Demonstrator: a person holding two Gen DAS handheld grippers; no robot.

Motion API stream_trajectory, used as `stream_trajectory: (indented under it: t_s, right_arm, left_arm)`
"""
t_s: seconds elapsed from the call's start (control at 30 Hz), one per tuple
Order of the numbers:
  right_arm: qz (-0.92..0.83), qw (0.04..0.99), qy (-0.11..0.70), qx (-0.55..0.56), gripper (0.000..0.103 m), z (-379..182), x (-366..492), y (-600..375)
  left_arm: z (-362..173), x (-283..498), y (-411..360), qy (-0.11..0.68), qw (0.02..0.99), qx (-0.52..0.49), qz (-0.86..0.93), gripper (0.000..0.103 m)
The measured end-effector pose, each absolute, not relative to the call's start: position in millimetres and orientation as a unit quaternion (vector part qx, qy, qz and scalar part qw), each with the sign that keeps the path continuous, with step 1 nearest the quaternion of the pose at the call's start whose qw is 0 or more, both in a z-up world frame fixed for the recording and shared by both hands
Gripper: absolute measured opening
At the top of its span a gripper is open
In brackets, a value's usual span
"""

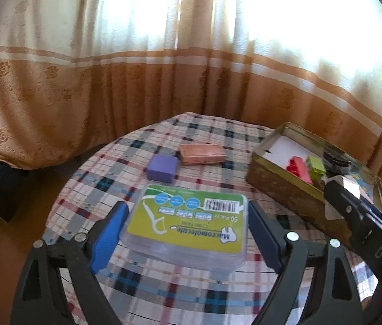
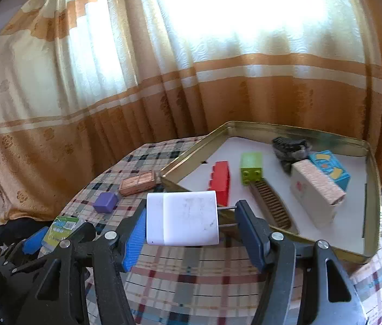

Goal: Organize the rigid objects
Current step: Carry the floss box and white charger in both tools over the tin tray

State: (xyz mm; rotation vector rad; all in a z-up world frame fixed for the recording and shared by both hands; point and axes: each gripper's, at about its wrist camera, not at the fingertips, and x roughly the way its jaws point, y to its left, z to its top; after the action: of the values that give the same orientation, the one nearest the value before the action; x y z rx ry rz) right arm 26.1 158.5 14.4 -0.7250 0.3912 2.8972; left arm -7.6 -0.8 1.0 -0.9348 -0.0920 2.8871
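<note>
The right tool pinches a white charger near the gold tin. The left tool is spread around a dental floss pick box on the plaid surface. Farther off lie a purple box and copper case.

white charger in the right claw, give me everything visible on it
The white charger is a boxy plastic block with rounded edges and faint scuffs on its broad face. Two metal prongs stick out of its right end toward the dark finger. It sits level in the right claw, with the blue finger against its left end, held above the plaid tablecloth, just in front of the tin tray's near rim. From the left wrist, only a corner shows.
</note>
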Motion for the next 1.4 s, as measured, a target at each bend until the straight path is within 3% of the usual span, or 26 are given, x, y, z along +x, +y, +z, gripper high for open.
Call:
stream_trajectory:
  t_s: [0.73, 1.4]
  right_arm:
    - [0.96, 0.147, 0.137, -0.197, 0.065, 58, 48, 238]
    - [0.964, 0.157, 0.064, -0.204, 0.065, 92, -28, 269]
  left_arm:
    - [45, -6, 70, -0.001, 0.134, -0.275, 0.952, 0.088]
    - [52, -68, 122, -0.02, 0.157, -0.295, 0.942, 0.088]
